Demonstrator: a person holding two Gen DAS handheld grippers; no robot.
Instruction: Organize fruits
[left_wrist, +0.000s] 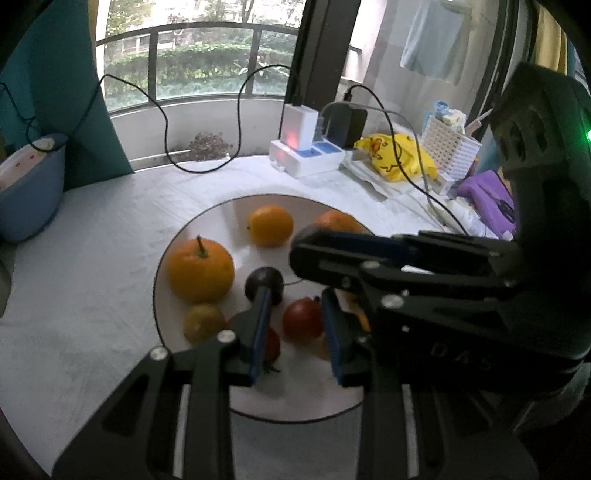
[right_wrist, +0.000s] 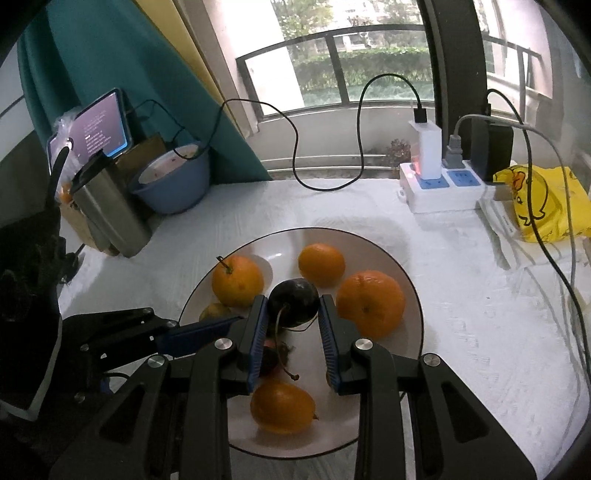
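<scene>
- I have both tools over the white plate (right_wrist: 413, 295), which sits on the white cloth (right_wrist: 461, 314) of the table.
- My right gripper (right_wrist: 291, 314) is open a middle amount. The dark plum (right_wrist: 293, 301) sits between its blue pads (right_wrist: 258, 332). I think the pads are not pressing it yet, but I cannot tell for sure.
- My left gripper (left_wrist: 295, 317) is open too and holds nothing. A red fruit (left_wrist: 303, 321) lies between its pads, close to the right one.
- Three oranges sit on the far half of the plate: a stemmed orange (right_wrist: 236, 280) by the left edge, a small orange (right_wrist: 321, 264) at the far side, and a big orange (right_wrist: 369, 302) near the right edge.
- One more orange fruit (right_wrist: 282, 406) lies near the close edge.
- What could go wrong, I think:
- The two tools are very near each other, so they could bump.
- The plum is round and smooth. If I squeeze off-center, it could pop out and roll.
- The big orange almost touches my right pad, so I could push it off the plate.
- The plum's long stem (right_wrist: 280, 343) could catch on the small fruits under it.
</scene>
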